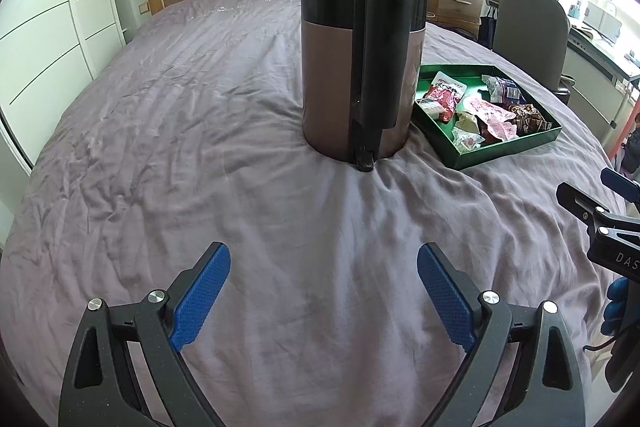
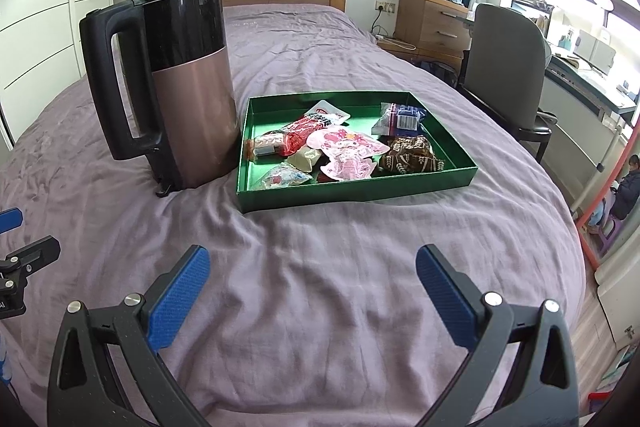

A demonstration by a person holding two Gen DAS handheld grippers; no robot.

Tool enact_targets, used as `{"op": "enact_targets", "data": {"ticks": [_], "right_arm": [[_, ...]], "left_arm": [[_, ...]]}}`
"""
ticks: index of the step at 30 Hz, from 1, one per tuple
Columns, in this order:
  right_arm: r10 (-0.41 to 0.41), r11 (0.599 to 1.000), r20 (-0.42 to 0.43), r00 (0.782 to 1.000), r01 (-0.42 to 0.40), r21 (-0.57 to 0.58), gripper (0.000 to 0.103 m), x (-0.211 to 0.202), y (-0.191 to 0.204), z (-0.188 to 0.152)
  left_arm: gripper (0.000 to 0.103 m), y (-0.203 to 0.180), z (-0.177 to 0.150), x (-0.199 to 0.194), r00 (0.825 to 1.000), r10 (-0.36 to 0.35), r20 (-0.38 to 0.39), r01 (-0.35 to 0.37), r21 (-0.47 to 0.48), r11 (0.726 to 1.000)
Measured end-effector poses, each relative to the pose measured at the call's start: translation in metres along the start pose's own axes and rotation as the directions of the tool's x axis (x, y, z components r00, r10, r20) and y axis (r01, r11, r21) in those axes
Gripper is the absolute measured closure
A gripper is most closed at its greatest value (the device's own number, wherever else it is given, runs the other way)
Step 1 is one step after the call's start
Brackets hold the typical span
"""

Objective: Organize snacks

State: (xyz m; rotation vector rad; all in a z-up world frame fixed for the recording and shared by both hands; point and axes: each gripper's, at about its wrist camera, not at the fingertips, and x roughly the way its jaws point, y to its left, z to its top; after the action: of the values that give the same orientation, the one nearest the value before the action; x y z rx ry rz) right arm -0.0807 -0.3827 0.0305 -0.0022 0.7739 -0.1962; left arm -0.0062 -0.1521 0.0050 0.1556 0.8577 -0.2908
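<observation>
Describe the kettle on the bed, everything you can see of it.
The kettle stands upright on the purple bedsheet, pressing a dent into it. Its lower body looks like brushed rose-brown metal, the upper band glossy black, the lid closed. A black loop handle runs down one side, toward the left gripper's side. It stands just left of the green tray, close to its near corner; contact is unclear. Neither gripper touches it.

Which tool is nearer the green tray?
Right. The right tool faces the green tray head-on across bare bedspread; the left tool sits further left, facing the kettle, tray off to its right.
</observation>
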Motion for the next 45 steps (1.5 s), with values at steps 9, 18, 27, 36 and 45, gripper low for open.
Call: {"op": "enact_targets", "data": {"ticks": [9, 18, 27, 36, 45], "right_arm": [[-0.002, 1.000, -0.010, 1.000, 0.002, 0.001, 0.000, 0.0036, -0.0010, -0.0020], [-0.001, 1.000, -0.010, 1.000, 0.001, -0.001, 0.000, 0.0037, -0.0010, -0.0019], [0.002, 1.000, -0.011, 1.000, -0.002, 0.001, 0.000, 0.0042, -0.0010, -0.0023], [0.006, 1.000, -0.014, 1.000, -0.006, -0.001, 0.000, 0.0064, 0.0002, -0.0034], [0.006, 1.000, -0.014, 1.000, -0.006, 0.000, 0.000, 0.0061, -0.0002, -0.0031]], "left_arm": [[0.011, -0.0018, -0.0003, 0.0021, 1.000, -0.005, -0.006, 0.005, 0.008, 1.000], [0.011, -0.0028, 0.0001, 0.0013, 1.000, -0.009, -0.006, 0.009, 0.012, 1.000], [0.011, -0.0032, 0.0007, 0.0006, 1.000, -0.018, -0.010, 0.018, 0.018, 1.000], [0.011, -0.0033, 0.0003, 0.0014, 1.000, -0.022, -0.012, 0.022, 0.020, 1.000], [0.011, -0.0028, -0.0002, 0.0023, 0.999, -0.030, -0.017, 0.030, 0.023, 0.999]]}}
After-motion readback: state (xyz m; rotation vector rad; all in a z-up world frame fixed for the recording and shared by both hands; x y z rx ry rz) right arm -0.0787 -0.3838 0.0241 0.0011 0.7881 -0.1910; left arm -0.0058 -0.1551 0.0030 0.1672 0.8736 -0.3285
